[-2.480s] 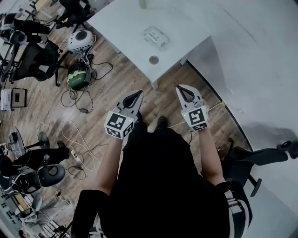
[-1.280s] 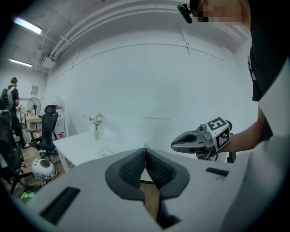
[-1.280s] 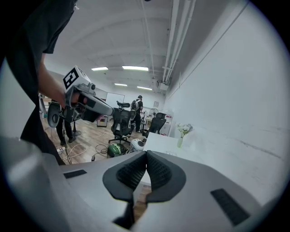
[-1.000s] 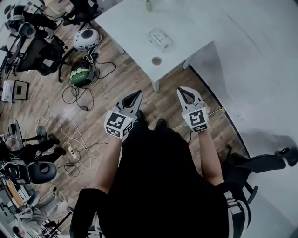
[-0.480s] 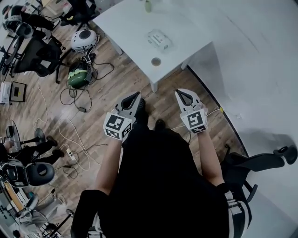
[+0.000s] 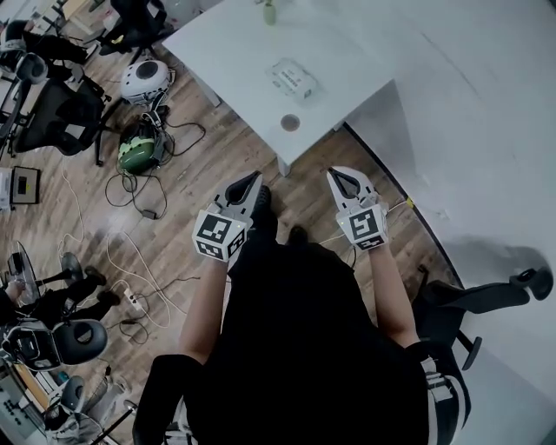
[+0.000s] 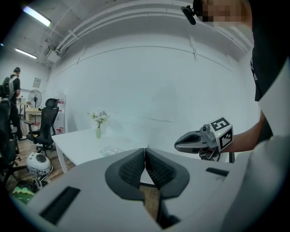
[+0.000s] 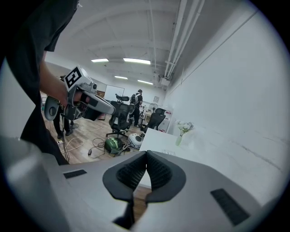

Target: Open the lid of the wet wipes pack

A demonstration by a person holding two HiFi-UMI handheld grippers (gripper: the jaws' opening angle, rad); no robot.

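The wet wipes pack lies flat on a white table well ahead of me. It shows small in the left gripper view. My left gripper and right gripper are held side by side at waist height over the wooden floor, short of the table's corner. Both are shut with nothing between the jaws. In the left gripper view the pads touch. The right gripper view also shows its pads pressed together.
A small round object sits near the table's front corner. A vase of flowers stands at the far edge. Cables, a green bag and office chairs crowd the floor at left. A black chair stands at right by the white wall.
Both grippers stay shut and side by side. They sit slightly higher in the head view than a second ago. The table and pack have shifted only a little.
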